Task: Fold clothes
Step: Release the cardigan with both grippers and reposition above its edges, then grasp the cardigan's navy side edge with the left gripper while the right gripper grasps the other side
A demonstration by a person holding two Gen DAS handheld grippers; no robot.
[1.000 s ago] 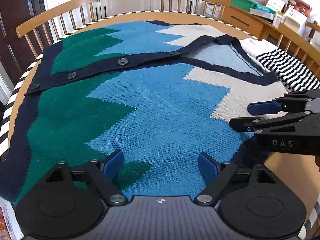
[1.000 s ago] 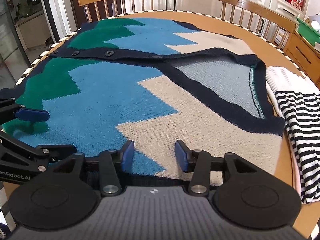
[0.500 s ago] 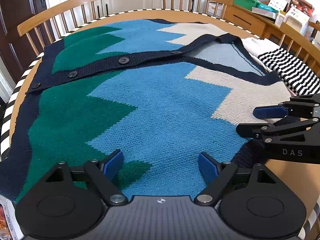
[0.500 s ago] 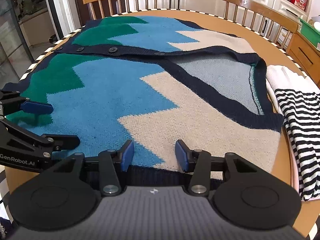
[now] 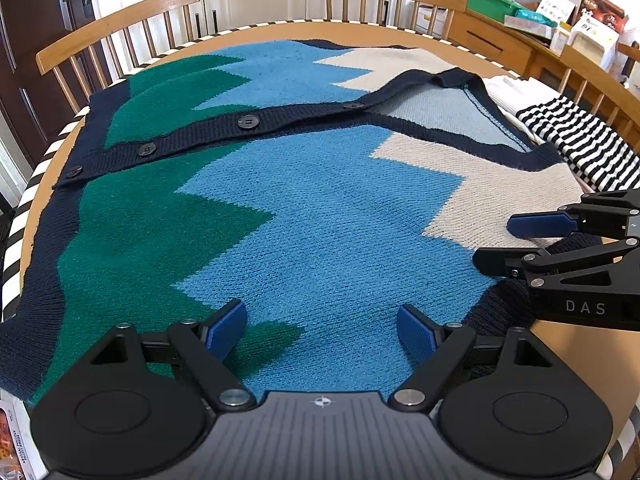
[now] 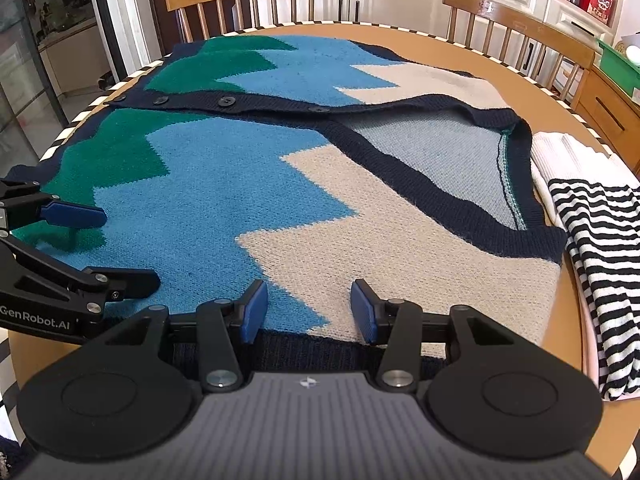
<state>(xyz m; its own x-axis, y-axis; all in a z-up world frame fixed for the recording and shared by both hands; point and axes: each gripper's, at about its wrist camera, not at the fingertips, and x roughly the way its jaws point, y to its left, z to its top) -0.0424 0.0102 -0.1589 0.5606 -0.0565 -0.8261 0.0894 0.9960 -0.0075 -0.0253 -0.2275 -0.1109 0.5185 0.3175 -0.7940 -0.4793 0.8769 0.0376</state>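
Zigzag-patterned knit cardigan in green, blue and cream with navy trim (image 5: 304, 208) lay flat and buttoned on the round wooden table (image 6: 432, 46), covering most of the top. Its navy button band (image 5: 208, 130) ran from 9 o'clock toward 2 o'clock in the left wrist view, with the V-neck open at 2 o'clock.

Left gripper (image 5: 320, 330) was pitched steeply down over the cardigan's near edge at 6 o'clock, above the blue and green blocks. Its blue-padded fingers (image 5: 226, 330) were spread wide, nothing between them, clear of the knit as far as I could see.

Right gripper (image 6: 308, 310) was also pitched down at the near hem, just beside the left one and on its 3 o'clock side, over the blue/cream boundary. Fingers (image 6: 254, 312) were about half spread and released; the navy hem lay under them, not pinched. Contact with the fabric: couldn't tell.

Folded black-and-white striped garment (image 6: 596, 256) sat on a white folded one (image 6: 560, 152) at 3 o'clock, touching the cardigan's shoulder edge. Spindle-back wooden chairs (image 5: 120, 28) ringed the far side, 10 to 2 o'clock.
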